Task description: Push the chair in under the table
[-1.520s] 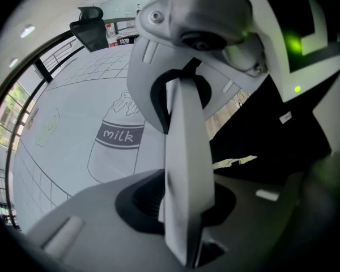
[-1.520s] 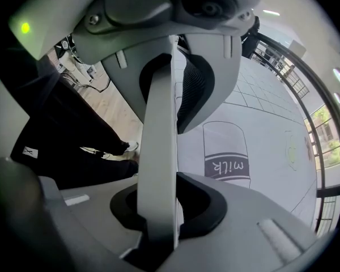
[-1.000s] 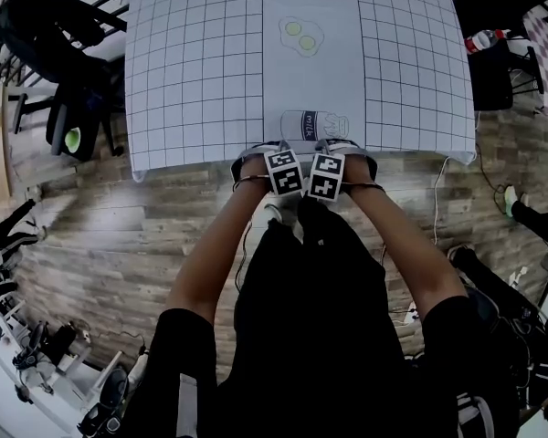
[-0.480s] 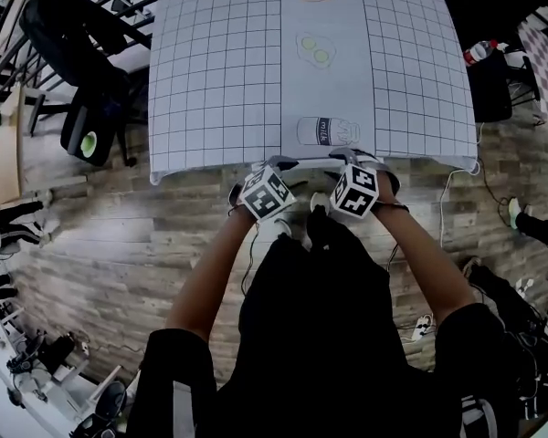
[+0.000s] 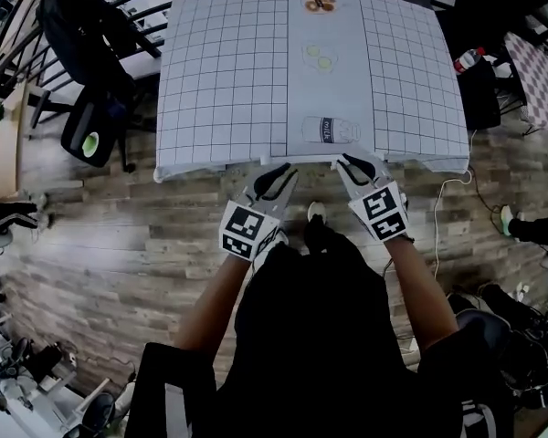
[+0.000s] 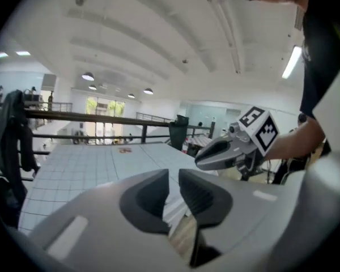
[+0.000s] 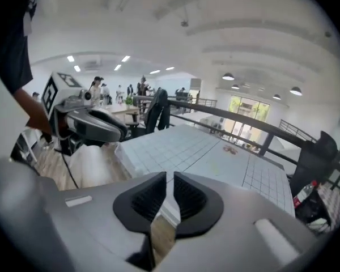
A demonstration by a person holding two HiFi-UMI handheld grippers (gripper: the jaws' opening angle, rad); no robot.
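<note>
The table [image 5: 219, 80] wears a white grid-pattern cloth with printed food pictures. No chair shows at its near edge; anything beneath the tabletop is hidden. My left gripper [image 5: 276, 173] and right gripper [image 5: 352, 164] hover side by side just in front of that edge, pointing at it. Both pairs of jaws have just been closing, down to a narrow slit with nothing between them. In the left gripper view its jaws [image 6: 174, 177] frame the cloth's edge [image 6: 90, 163], with the right gripper [image 6: 215, 154] alongside. The right gripper view [image 7: 170, 180] shows the same mirrored, with the left gripper [image 7: 102, 130].
A black office chair draped in dark clothing [image 5: 82, 53] stands left of the table. A dark bag [image 5: 479, 89] and a red-capped bottle [image 5: 466, 60] sit at the right. A cable [image 5: 438, 217] trails over the wood floor. A railing [image 7: 243, 120] runs behind the table.
Both grippers have come up from low against the table's near edge, where they were close together. They have spread apart and rolled, and their jaws have narrowed.
</note>
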